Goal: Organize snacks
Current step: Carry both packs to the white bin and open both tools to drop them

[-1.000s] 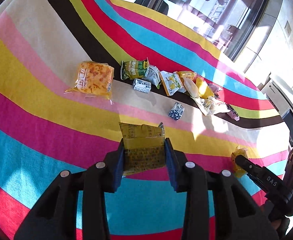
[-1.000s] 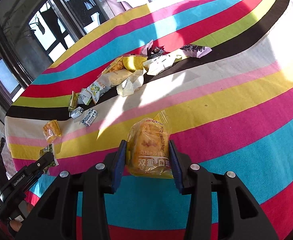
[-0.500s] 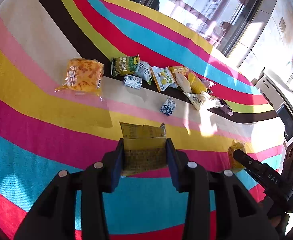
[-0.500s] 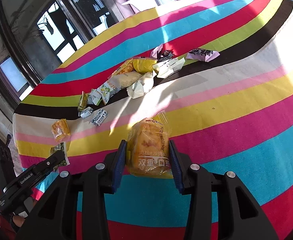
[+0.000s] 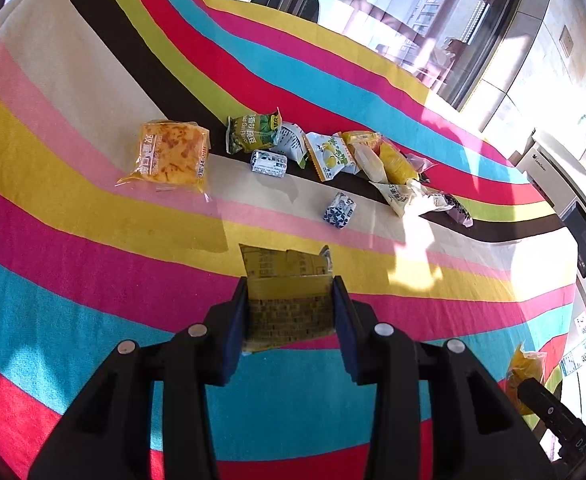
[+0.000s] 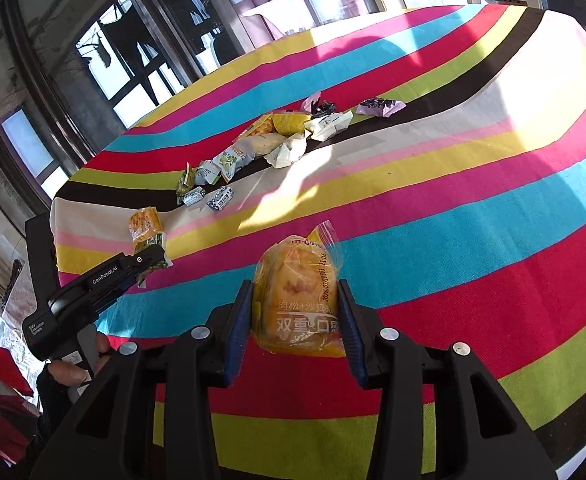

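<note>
While the left claw pinches a shaded, hard-to-read yellow packet, the right claw clamps one of two orange cake packs.

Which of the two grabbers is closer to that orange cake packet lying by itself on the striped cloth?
Left. The left gripper, gripping a green packet, sits just beside the orange cake packet. The right gripper, clamping its own yellow cake, is well off to the side.
</note>
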A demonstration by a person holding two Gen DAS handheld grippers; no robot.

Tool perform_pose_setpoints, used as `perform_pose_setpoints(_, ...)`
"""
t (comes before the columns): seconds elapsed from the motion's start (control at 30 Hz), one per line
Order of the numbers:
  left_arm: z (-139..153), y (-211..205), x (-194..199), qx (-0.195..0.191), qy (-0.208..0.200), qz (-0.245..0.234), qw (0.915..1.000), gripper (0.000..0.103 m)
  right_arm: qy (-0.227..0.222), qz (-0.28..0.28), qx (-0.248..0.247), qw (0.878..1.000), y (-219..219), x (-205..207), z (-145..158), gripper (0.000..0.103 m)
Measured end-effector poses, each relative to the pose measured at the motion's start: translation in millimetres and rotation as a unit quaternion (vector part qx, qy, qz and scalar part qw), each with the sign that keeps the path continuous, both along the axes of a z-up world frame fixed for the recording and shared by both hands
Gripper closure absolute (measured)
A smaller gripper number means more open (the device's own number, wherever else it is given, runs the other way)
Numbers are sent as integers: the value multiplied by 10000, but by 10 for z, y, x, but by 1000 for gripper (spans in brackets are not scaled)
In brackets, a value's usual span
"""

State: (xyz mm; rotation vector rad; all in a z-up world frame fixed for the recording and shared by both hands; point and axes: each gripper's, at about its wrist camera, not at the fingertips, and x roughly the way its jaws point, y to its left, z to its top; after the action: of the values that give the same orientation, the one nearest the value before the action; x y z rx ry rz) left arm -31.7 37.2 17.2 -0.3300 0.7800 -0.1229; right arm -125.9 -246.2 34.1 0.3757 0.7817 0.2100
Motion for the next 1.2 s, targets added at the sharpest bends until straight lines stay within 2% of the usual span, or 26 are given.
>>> perform_pose_setpoints(0.17,139,-425,-341,334,-242,-624,9972,63,-115,32,-111,9999,-125,-347,116,62)
perform_pose_setpoints(0.3,252,-746,-528,401,-383,-1090,9925,63,-177,71,-299,9994,-232,-539,195,62)
perform_pose_setpoints(0.63,310,-1272,-825,643,-408,-1732,9819,63,-218,164,-835,9961,-507,-985,229,62)
perform_pose_setpoints(0.8,337,-1548,-997,716,-425,-2102,9741,63,-221,-95,-866,9960,-775,-1227,210,62)
perform_pose_setpoints(0.9,355,-1808,-1150,803,-479,-2490,9640,63,-168,-387,-752,9963,-989,-1390,156,62)
perform_pose_setpoints(1.0,364,-2109,-1342,859,-514,-2977,9494,63,-55,-730,-657,9951,-1227,-1560,78,62)
perform_pose_setpoints(1.2,328,-2747,-1783,938,-544,-4122,9046,63,262,-1425,-656,9873,-1668,-1898,-90,62)
